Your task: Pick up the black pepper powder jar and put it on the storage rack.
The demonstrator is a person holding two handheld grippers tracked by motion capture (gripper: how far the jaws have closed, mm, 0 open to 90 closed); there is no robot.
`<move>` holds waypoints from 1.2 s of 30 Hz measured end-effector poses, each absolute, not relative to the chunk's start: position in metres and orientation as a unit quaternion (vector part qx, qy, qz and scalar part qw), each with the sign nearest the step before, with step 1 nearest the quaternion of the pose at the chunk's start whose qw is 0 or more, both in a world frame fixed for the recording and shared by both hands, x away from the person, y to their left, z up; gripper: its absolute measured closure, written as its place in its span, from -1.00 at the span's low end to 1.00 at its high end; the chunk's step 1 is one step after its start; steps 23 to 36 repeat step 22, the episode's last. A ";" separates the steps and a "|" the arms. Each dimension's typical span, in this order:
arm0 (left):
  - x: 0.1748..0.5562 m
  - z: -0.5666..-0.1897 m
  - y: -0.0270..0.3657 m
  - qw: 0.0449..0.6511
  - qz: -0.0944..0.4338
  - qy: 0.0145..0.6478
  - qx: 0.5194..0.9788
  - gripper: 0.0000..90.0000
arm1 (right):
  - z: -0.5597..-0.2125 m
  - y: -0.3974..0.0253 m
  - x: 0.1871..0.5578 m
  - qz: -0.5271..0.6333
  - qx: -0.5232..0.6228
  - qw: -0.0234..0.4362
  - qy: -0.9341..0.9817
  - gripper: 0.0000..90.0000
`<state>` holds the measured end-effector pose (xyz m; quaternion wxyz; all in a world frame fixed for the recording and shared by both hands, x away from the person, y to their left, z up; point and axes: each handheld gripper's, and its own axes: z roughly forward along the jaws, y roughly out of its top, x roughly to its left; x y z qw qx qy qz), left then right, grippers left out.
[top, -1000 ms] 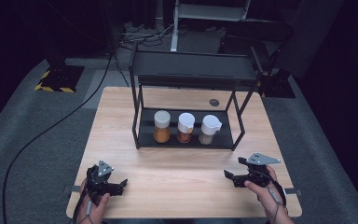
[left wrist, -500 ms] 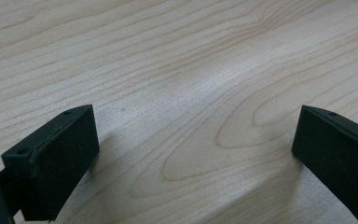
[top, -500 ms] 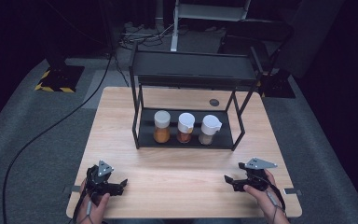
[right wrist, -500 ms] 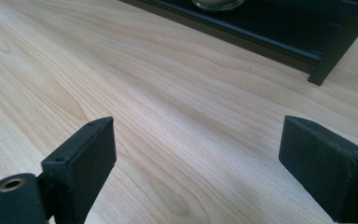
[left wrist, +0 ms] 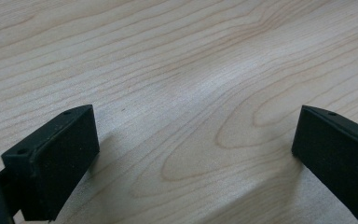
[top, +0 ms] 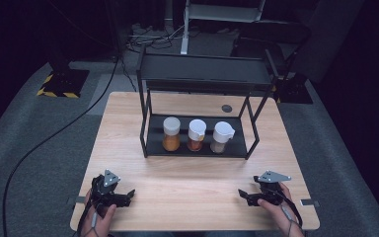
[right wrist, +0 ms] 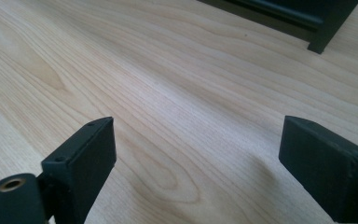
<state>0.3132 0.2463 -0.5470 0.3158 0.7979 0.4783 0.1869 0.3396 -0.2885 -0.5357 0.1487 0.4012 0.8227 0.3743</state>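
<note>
While both hands rest low at the near edge of the table [top: 197, 197], we see the left gripper [top: 128, 194] sitting near the left corner, its jaws spread wide with bare wood between them. Look along it and we get the same story: the gripper [left wrist: 193, 154] gaping, nothing held. Over on the right, the right gripper [top: 243, 194] is near the opposite corner, jaws also parted and empty, and its own view confirms the gripper [right wrist: 196, 163] wide apart, just above the tabletop, with a foot of the rack [right wrist: 324, 37] ahead. Moving up the table, well apart from both hands, we come to the black rack [top: 197, 148]. On its lower shelf stand three jars in a row: the left jar [top: 171, 133], the middle jar [top: 196, 135] and the right jar [top: 221, 137], all upright, white-capped, close together.
</note>
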 end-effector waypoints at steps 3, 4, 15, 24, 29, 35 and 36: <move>0.313 -0.547 0.246 0.316 0.187 0.478 0.798 -1.00 | -0.538 -0.289 0.339 0.369 0.401 0.150 0.825 -0.76; 0.313 -0.547 0.246 0.316 0.187 0.478 0.798 -1.00 | -0.539 -0.289 0.339 0.368 0.401 0.150 0.825 -0.76; 0.313 -0.547 0.246 0.316 0.187 0.478 0.798 -1.00 | -0.547 -0.289 0.339 0.352 0.394 0.171 0.832 -0.88; 0.313 -0.547 0.246 0.316 0.187 0.478 0.798 -0.99 | -0.547 -0.289 0.339 0.352 0.392 0.170 0.833 -0.89; 0.313 -0.547 0.246 0.316 0.187 0.478 0.798 -0.99 | -0.547 -0.289 0.339 0.352 0.392 0.170 0.833 -0.89; 0.313 -0.547 0.246 0.316 0.187 0.478 0.798 -0.99 | -0.547 -0.289 0.339 0.352 0.392 0.170 0.833 -0.89; 0.313 -0.547 0.246 0.316 0.187 0.478 0.798 -0.99 | -0.547 -0.289 0.339 0.352 0.392 0.170 0.833 -0.89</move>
